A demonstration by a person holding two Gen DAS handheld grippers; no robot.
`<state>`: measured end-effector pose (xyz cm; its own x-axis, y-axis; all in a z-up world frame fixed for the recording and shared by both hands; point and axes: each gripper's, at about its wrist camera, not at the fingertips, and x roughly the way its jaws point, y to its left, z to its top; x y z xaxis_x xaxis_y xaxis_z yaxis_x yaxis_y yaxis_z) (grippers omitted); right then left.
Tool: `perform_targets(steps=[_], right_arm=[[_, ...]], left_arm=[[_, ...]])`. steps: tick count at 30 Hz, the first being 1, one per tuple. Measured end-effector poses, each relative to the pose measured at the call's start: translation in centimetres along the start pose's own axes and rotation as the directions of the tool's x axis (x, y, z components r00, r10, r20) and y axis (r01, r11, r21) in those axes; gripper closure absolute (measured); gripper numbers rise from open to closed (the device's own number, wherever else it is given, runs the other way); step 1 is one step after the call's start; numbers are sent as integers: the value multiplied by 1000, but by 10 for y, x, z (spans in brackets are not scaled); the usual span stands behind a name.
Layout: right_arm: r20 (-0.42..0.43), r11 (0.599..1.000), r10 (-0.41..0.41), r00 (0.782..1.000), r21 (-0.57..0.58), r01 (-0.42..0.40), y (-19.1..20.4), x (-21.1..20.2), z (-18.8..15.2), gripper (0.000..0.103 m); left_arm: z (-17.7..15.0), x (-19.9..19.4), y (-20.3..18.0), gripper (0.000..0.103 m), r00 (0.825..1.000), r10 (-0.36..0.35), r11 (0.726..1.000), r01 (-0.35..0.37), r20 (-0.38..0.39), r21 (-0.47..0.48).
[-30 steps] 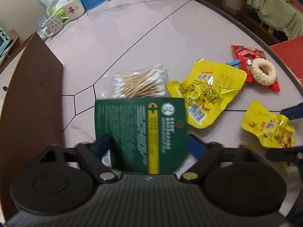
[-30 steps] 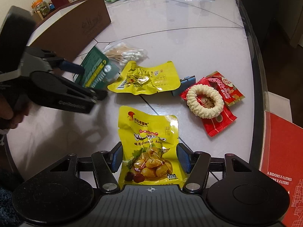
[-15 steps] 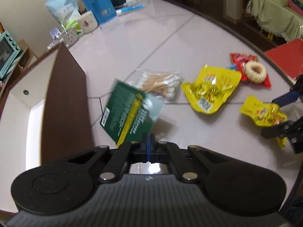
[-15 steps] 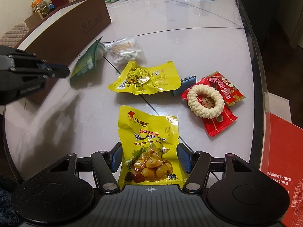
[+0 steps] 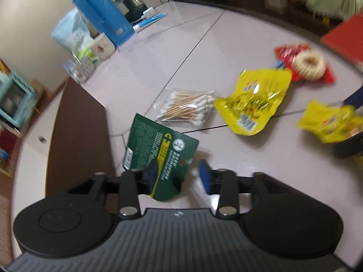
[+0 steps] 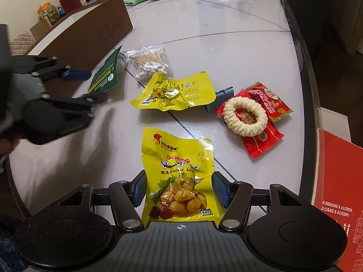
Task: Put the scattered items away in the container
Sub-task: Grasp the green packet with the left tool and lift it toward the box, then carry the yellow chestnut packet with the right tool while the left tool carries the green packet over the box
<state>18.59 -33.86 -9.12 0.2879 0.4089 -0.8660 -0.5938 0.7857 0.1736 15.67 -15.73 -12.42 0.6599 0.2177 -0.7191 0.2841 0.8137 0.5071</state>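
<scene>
My left gripper (image 5: 178, 176) is spread around the green packet (image 5: 158, 151), so it hangs unpinched; at two o'clock, my right gripper (image 6: 179, 191) straddles the chestnut pouch (image 6: 179, 176), spread for pinching.

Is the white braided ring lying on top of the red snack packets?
Yes, in the right wrist view the white braided ring rests on the red snack packets.

Your left wrist view's motion-blurred, worst at the edges; right view's sharp. Dim indoor light, soft glare on the table (image 6: 226, 45), fisheye bending both.
</scene>
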Motion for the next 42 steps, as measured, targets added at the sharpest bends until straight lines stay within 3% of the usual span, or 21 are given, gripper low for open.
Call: perform_targets(steps=[5, 7, 10, 14, 17, 19, 25, 35, 42], right_arm=[[1, 1000, 3, 1000, 2, -3, -3, -2, -3, 44], [1, 1000, 4, 1000, 0, -4, -4, -2, -3, 44], [0, 1000, 5, 1000, -2, -5, -4, -2, -3, 44], [0, 1000, 7, 1000, -6, -7, -4, -2, -3, 44], [2, 1000, 7, 1000, -3, -7, -5, -2, -2, 44], [5, 1000, 5, 1000, 5, -5, -5, -2, -1, 44], [16, 999, -6, 1000, 33, 5, -4, -2, 2, 44], [35, 998, 13, 999, 62, -15, 7, -16, 10, 44], [87, 999, 32, 996, 32, -35, 35, -28, 31, 44]], left_arm=[[-5, 24, -16, 62, 993, 113, 992, -115, 35, 53], [-6, 30, -14, 85, 990, 133, 990, -136, 44, 47], [-8, 21, -6, 96, 981, 171, 984, -174, 93, 33], [-8, -1, 15, 102, 968, 205, 978, -208, 144, 5], [-2, -21, 37, 103, 975, 168, 985, -161, 142, -63], [1, -32, 56, 103, 989, 95, 985, -76, 117, -153], [-3, -55, 101, 103, 994, -51, 932, 81, 94, -354], [-11, -95, 130, 103, 982, -110, 890, 166, 154, -424], [-17, -117, 157, 103, 973, -100, 873, 187, 210, -450]])
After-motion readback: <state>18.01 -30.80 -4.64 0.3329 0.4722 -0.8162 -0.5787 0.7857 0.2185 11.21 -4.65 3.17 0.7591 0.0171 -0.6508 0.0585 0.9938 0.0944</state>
